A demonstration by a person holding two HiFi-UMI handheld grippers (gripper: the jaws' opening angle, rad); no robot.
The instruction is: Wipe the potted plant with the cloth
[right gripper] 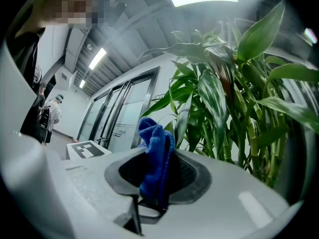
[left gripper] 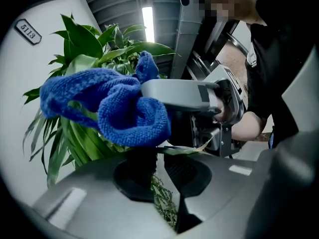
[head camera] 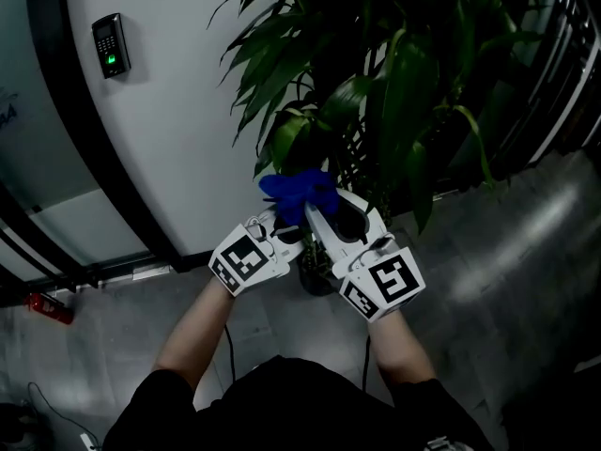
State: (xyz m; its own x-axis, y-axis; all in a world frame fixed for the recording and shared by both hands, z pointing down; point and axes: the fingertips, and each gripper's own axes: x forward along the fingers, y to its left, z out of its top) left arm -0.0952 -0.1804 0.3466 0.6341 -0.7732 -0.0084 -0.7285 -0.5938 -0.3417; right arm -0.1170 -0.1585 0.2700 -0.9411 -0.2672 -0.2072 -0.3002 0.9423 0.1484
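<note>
The cloth (head camera: pixel 299 188) is held in the jaws of the right gripper (head camera: pixel 312 207), against the potted plant (head camera: pixel 376 83). The left gripper (head camera: pixel 282 225) is set just to its left, a leaf (left gripper: pixel 182 151) between its jaws. A wall (head camera: pixel 178 111) is seen left of the plant.

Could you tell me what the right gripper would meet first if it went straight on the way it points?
Probably the plant's leaves, right behind the cloth that the right gripper holds, though depth is hard to judge.
</note>
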